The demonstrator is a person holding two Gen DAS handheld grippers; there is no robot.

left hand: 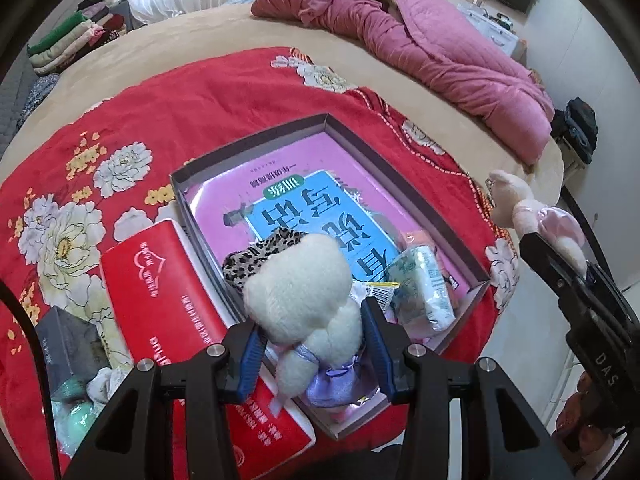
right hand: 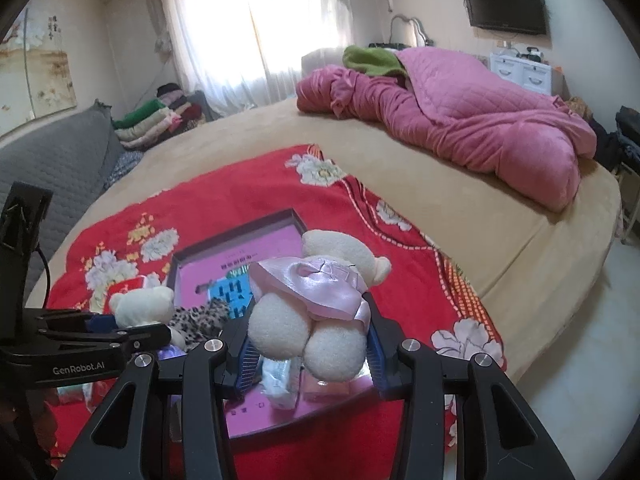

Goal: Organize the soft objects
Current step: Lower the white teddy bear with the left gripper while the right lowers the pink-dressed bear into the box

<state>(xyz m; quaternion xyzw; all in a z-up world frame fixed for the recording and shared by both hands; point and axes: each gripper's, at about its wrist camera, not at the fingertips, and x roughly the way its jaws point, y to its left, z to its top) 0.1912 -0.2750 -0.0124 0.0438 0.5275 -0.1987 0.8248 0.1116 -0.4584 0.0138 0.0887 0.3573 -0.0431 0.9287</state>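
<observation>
Both grippers' blue fingers (left hand: 250,354) pinched cream plush bears, lilac-skirted (left hand: 304,292) left, pink-skirted (right hand: 316,300) right, held above the near end of the shallow grey cardboard box (left hand: 256,140), seemingly for dropping in.

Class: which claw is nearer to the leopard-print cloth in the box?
Left. The left claw hangs just above the leopard-print cloth; the right claw is farther to its side.

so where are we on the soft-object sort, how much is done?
Done: a leopard-print cloth and a tissue pack already lie in the box. In hand: the left gripper clamps a plush bear in a purple dress over the box; the right gripper clamps a plush bear in a pink dress. Left: both bears still to be set down.
</observation>
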